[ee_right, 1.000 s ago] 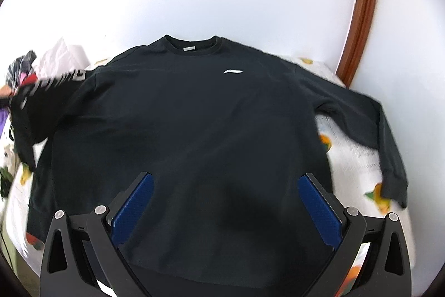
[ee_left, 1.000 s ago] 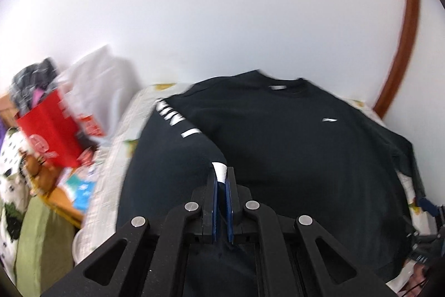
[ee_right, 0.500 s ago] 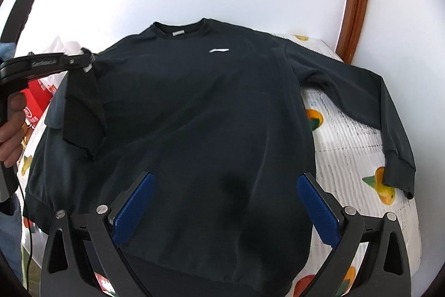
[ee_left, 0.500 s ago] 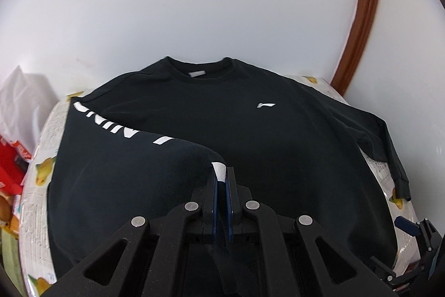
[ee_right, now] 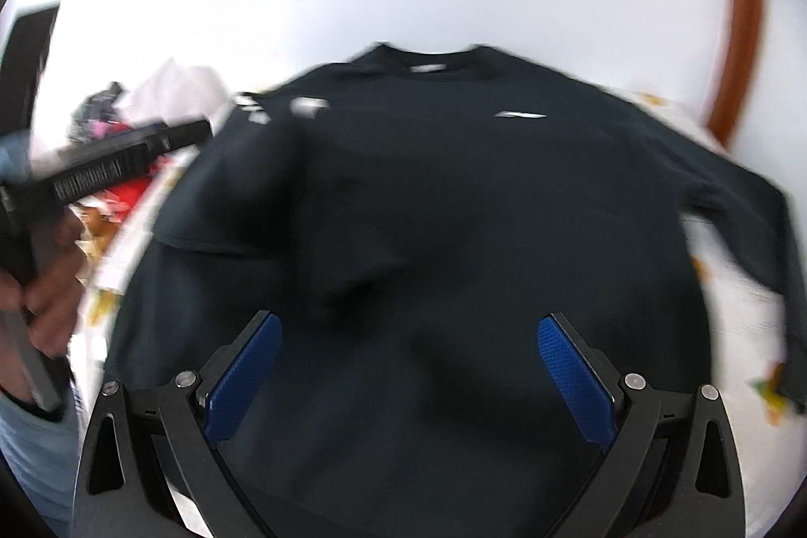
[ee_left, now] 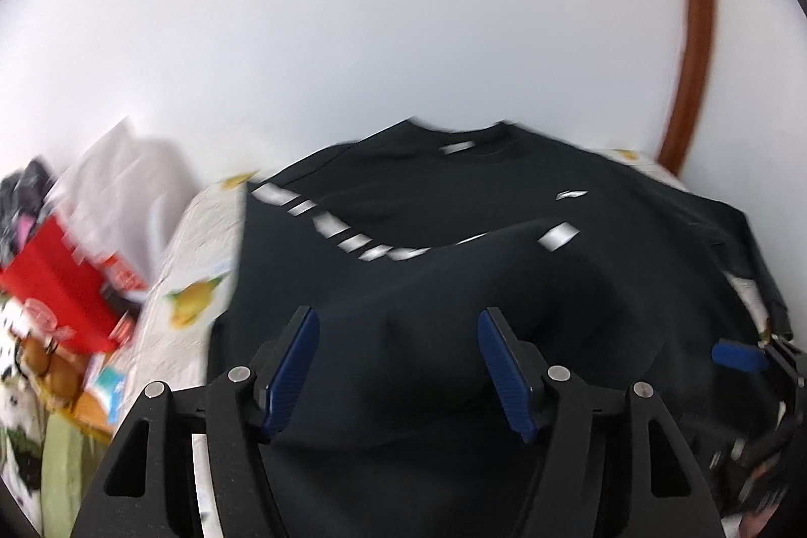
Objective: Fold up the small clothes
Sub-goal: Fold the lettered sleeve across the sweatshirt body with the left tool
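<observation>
Left wrist view: the left gripper stands with its blue pads spread wide and nothing between them. Directly ahead of and below its fingers lies the black sweatshirt, spread chest-up on a fruit-printed cover. The left sleeve, the one with white lettering, lies folded inward across the chest just beyond the fingertips, its cloth humped, not flat. Judged from that and the parted fingers, the sleeve is laid down and let go, so the first fold looks done but wants smoothing. Off to the gripper's left, beyond the cover's edge, sits a red bag among blurred clutter; it plays no part.

In the right wrist view, the right gripper is likewise spread wide and grasps nothing, hanging over the hem end of the sweatshirt with the collar far ahead. The right sleeve lies stretched out straight to this gripper's right, over the cover, probably left flat so it can be taken near the cuff and brought across in the same way. The person's hand on the other tool shows at this gripper's left.

Both views are smeared by motion, so fine creases cannot be read. The likely risk is the humped sleeve sliding when the next fold is laid over it
</observation>
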